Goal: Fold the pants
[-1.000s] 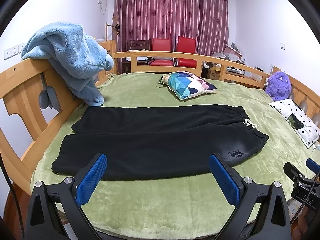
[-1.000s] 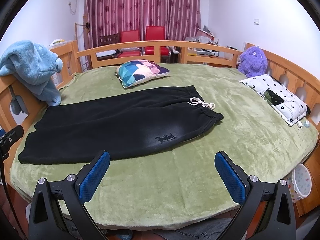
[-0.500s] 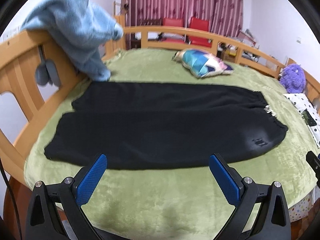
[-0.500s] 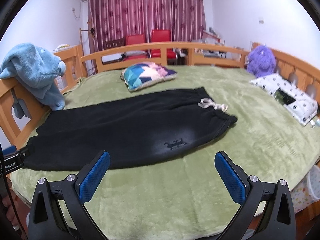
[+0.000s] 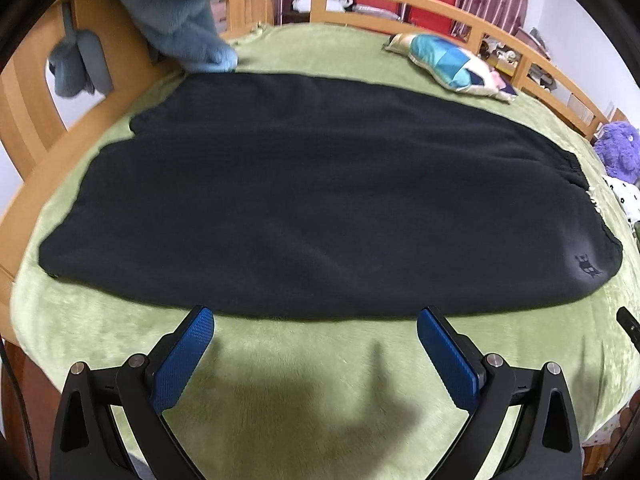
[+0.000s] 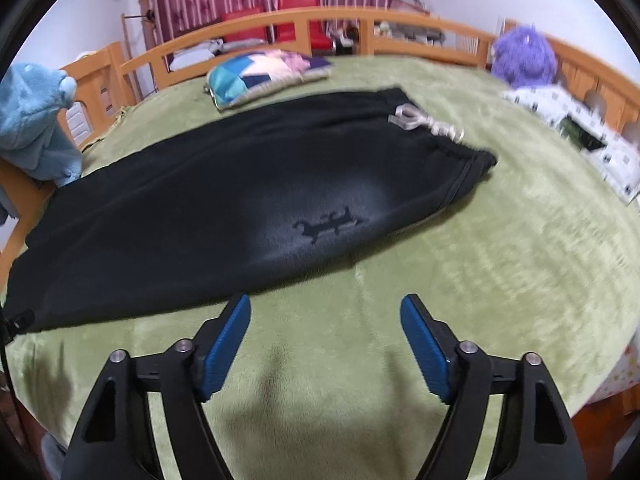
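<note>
Black pants [image 5: 320, 208] lie flat on the green bedspread [image 5: 304, 364], legs to the left, waistband with a white drawstring to the right. They also show in the right wrist view [image 6: 224, 208], with a small dark logo [image 6: 328, 226] near the waist. My left gripper [image 5: 314, 320] is open and empty, just in front of the near leg's edge. My right gripper [image 6: 326, 308] is open and empty, close above the bedspread in front of the pants' near edge below the logo.
A wooden bed rail [image 5: 440, 12] rings the bed. A light blue blanket [image 5: 180, 8] hangs over the rail at the left. A patterned cushion [image 6: 264, 72] lies beyond the pants. A purple plush toy [image 6: 524, 56] and a white spotted pillow [image 6: 572, 136] sit at the right.
Both grippers have moved forward and down toward the pants' near edge. The pants have not moved. The right gripper's fingers have come a little closer together.
</note>
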The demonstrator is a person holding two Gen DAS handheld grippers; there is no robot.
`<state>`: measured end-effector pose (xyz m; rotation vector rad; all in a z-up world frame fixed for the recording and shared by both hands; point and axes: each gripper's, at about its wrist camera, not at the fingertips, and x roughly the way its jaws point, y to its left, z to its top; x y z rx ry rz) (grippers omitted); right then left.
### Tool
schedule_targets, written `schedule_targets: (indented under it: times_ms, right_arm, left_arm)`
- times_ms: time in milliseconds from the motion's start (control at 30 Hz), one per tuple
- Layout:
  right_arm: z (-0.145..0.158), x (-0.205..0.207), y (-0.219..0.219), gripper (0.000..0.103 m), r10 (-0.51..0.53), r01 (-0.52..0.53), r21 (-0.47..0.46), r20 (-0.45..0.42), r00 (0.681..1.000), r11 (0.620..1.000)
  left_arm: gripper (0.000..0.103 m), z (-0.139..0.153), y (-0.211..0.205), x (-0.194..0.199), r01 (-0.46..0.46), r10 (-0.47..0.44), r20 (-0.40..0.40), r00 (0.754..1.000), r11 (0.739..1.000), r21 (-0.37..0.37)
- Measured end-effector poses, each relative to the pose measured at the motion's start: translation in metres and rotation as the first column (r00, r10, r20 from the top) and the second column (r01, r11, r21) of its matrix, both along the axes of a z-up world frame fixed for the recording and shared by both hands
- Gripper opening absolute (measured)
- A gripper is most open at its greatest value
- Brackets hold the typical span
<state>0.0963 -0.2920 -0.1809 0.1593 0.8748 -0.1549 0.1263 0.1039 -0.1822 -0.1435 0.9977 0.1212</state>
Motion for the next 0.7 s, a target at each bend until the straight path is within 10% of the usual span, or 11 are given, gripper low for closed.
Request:
schedule_targets:
  times_ms: [700]
  right_arm:
    - [-0.04, 0.062, -0.079, 0.071, -0.127, 0.126, 0.224, -0.01, 0.992, 0.966]
  left_arm:
    - [0.1, -0.037, 0.078, 0.022, -0.136, 0.147, 0.024, 0.989, 0.956, -0.261]
